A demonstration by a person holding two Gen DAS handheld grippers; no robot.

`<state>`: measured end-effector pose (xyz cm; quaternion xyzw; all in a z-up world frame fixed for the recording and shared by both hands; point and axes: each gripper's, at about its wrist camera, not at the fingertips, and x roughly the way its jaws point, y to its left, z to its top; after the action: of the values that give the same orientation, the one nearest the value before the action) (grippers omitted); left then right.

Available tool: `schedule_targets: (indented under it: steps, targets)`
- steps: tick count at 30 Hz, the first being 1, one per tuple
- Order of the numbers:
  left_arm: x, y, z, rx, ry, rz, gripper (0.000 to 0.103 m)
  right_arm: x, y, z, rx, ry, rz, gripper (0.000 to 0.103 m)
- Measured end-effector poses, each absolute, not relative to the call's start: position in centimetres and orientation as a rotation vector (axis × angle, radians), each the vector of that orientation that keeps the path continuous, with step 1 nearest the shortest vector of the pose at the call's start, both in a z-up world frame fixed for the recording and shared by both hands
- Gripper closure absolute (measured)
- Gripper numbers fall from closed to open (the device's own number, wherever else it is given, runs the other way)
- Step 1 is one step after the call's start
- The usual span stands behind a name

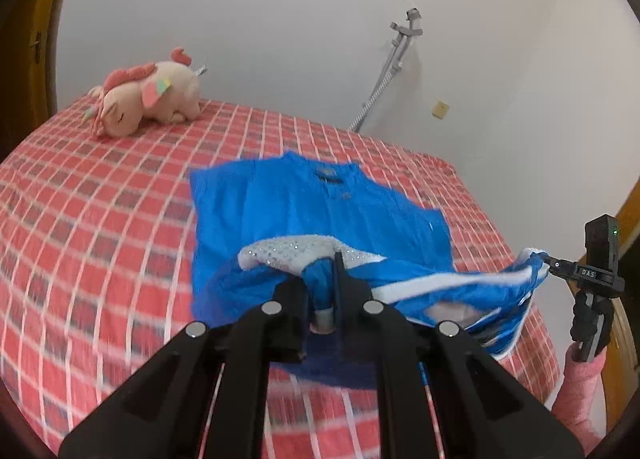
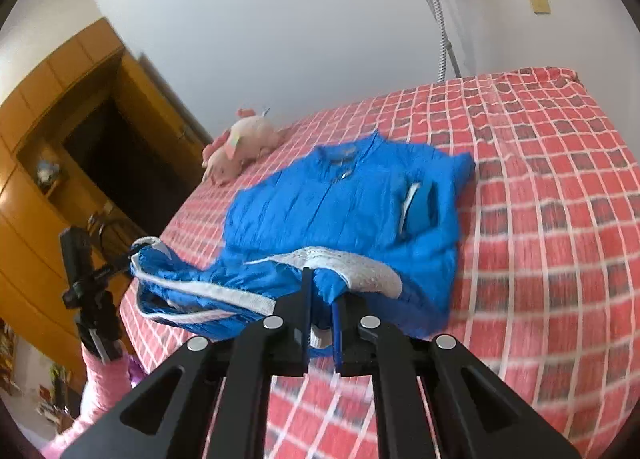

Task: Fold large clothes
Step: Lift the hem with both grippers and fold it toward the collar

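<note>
Two grippers pinch the hem of a blue jacket (image 1: 320, 211) on the bed (image 1: 100, 219): my left gripper (image 1: 320, 291) and right gripper (image 2: 320, 299) each clamp a fold of hem, lifted above the jacket's lower half. Beyond the collar lies a plush toy (image 1: 148, 99).

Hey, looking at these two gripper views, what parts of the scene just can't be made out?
- Left wrist view: the blue jacket's near hem lies behind the left gripper.
- Right wrist view: the lifted hem hides the right gripper's fingertips.
- Both views: the checked bedspread is motion-blurred.
- Right wrist view: the plush toy is too blurred for its face to read.
</note>
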<state>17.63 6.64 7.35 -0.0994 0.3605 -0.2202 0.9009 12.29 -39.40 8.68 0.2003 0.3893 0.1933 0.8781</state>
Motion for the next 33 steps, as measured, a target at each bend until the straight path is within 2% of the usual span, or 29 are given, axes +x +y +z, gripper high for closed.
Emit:
schedule_targets:
  steps: [11,20,27,30,31,32,33]
  targets:
    - [30.0,4.6,5.0,-0.261,0.799,-0.402,0.094,24.4,-41.6,4.9,0.503,0.888,0.34,0.096]
    - [38.7,3.5,-1.6,-0.265,0.905,-0.326,0.093,31.8,-42.0,-0.9,0.532,0.967,0.265,0.096]
    - [41.1,3.4,-5.8,-0.3,0.93,-0.314,0.09,33.3,-42.1,-3.5,0.542,0.974,0.255,0.094]
    - [40.3,4.0,-5.1,-0.332,0.931,-0.339,0.086,32.4,-41.6,-2.5,0.503,0.959,0.275,0.085]
    - [40.0,4.1,-4.8,-0.341,0.935,-0.344,0.083,32.0,-41.4,-2.0,0.489,0.952,0.284,0.079]
    - [39.6,4.4,-4.4,-0.356,0.938,-0.352,0.075,31.5,-41.2,-1.4,0.474,0.939,0.307,0.073]
    - [38.9,5.0,-3.6,-0.381,0.934,-0.367,0.068,31.0,-41.0,-0.8,0.46,0.93,0.318,0.052]
